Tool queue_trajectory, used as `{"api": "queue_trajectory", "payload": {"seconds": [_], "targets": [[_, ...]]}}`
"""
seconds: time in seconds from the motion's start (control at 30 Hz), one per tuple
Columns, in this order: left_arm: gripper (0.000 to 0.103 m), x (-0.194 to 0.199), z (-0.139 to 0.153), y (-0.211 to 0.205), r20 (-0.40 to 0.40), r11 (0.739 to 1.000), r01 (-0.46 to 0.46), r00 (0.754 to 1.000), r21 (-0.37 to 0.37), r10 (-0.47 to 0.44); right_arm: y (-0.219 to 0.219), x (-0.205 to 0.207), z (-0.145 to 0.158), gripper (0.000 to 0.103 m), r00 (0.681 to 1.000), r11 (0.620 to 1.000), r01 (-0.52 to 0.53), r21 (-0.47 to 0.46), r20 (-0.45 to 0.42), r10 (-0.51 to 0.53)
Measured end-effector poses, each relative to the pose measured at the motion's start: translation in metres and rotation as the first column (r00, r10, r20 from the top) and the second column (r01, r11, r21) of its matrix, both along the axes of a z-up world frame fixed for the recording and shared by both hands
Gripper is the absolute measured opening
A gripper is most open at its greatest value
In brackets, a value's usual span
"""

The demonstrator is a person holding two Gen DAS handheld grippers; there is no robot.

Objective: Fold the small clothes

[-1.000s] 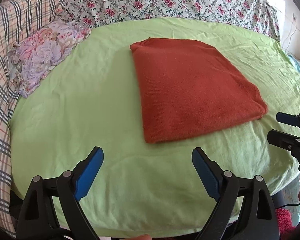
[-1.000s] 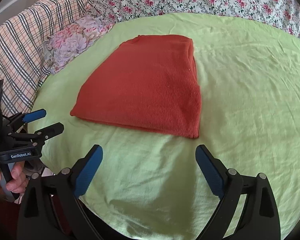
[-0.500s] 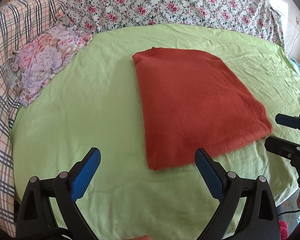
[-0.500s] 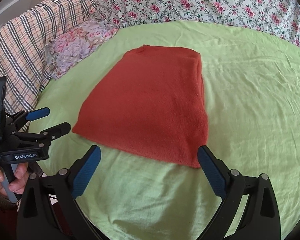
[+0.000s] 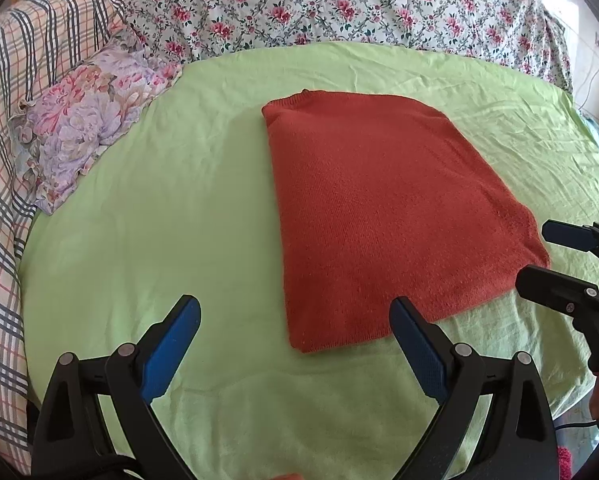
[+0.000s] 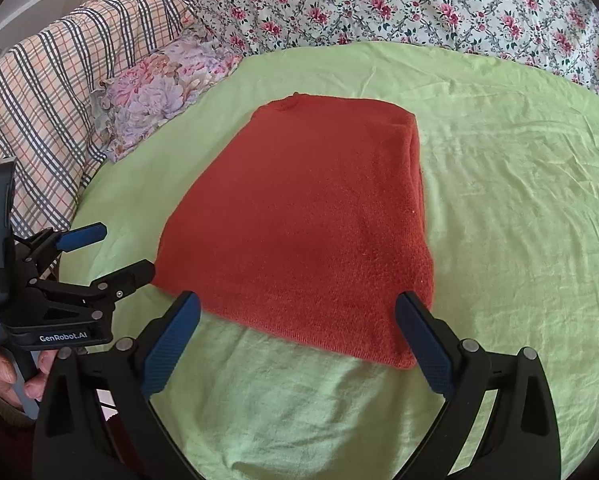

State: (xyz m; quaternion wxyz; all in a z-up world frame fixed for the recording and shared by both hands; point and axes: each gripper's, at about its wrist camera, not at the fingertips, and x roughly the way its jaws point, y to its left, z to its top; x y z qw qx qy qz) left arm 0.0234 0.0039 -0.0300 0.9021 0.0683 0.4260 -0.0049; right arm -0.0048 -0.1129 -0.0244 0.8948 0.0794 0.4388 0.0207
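A rust-red knitted garment [image 5: 383, 216] lies folded into a flat rectangle on the green sheet [image 5: 179, 220]; the right wrist view shows it too [image 6: 311, 224]. My left gripper [image 5: 295, 316] is open, hovering over the garment's near left corner with nothing between its blue pads. My right gripper [image 6: 297, 312] is open as well, just above the garment's near edge, its right pad by the near right corner. Each gripper shows in the other's view: the right one [image 5: 539, 256] at the garment's right corner, the left one [image 6: 111, 252] at its left corner.
A floral pillow [image 5: 87, 120] lies at the sheet's far left, beside a plaid blanket [image 5: 15, 92]. A floral quilt [image 5: 339, 4] runs along the back. A hand [image 6: 7, 376] holds the left gripper's handle. The sheet's front edge drops off close below the grippers.
Both grippers have moved forward toward the red garment, which now sits lower and larger in both views. Both stayed open. The garment has not moved on the sheet.
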Motion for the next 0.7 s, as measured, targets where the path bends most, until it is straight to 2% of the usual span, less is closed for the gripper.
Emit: {"api": "queue_trajectory", "payload": {"seconds": [0.7], "targets": [[0.096, 0.0029, 0.0024, -0.0018, 0.007, 1.000, -0.001, 1.000, -0.005, 0.001, -0.0004, 0.0059, -0.0085, 0.099, 1.000, 1.000, 0.005, 0.005, -0.022, -0.005]]}}
